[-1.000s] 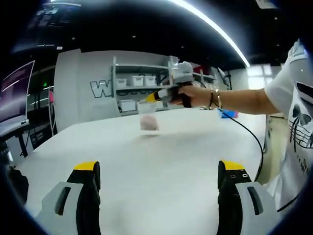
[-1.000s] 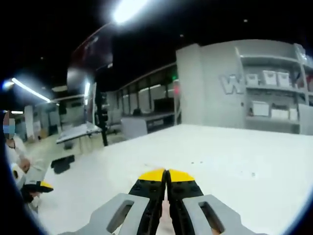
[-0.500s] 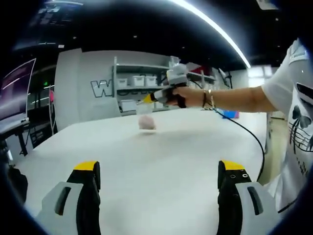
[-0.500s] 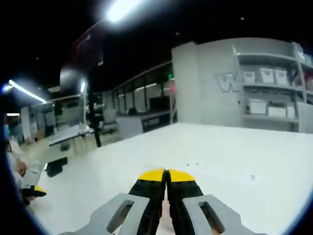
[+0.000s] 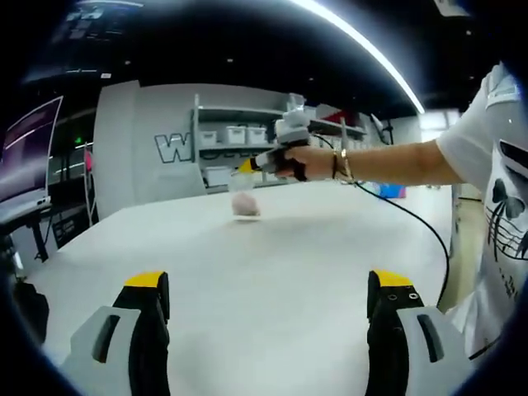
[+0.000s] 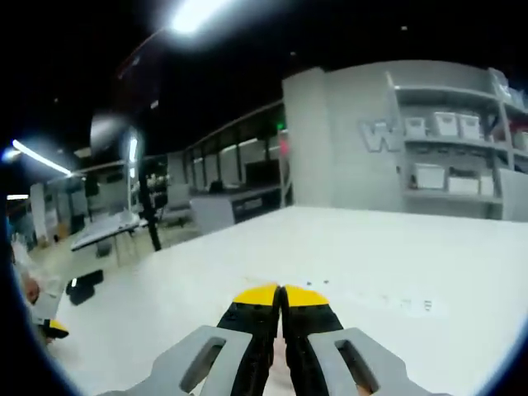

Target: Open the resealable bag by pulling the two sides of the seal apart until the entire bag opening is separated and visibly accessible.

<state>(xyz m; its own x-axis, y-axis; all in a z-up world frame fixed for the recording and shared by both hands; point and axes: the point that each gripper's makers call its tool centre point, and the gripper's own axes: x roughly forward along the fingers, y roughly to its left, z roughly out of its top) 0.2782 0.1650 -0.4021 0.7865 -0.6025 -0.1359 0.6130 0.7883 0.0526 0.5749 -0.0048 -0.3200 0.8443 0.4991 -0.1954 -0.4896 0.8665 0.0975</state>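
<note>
- The resealable bag [image 5: 244, 198] hung small and far off in the left gripper view, a clear pouch with something pinkish in its lower part; its seal was too small and blurred to judge open or closed.
- Its top edge was pinched in the right claw [image 5: 246, 166], whose yellow tips met on it; whether the bag's bottom touched the worktop [image 5: 272, 272] or hung just above could not be told.
- The person's hand [image 5: 301, 161] gripped that claw's handle, a bracelet on the wrist, the arm reaching in from the right; a black cable [image 5: 412, 223] trailed from it over the worktop.
- In the right gripper view the right claw [image 6: 280, 299] showed its jaws pressed together, with a pale sliver, hard to make out, low in the slit between them.
- The left claw [image 5: 268, 307] stood wide open and held nothing, low over the near worktop, well apart from the bag.
- Behind, grey shelves [image 5: 239, 144] carried white bins; the lettering beside them was cut off.
</note>
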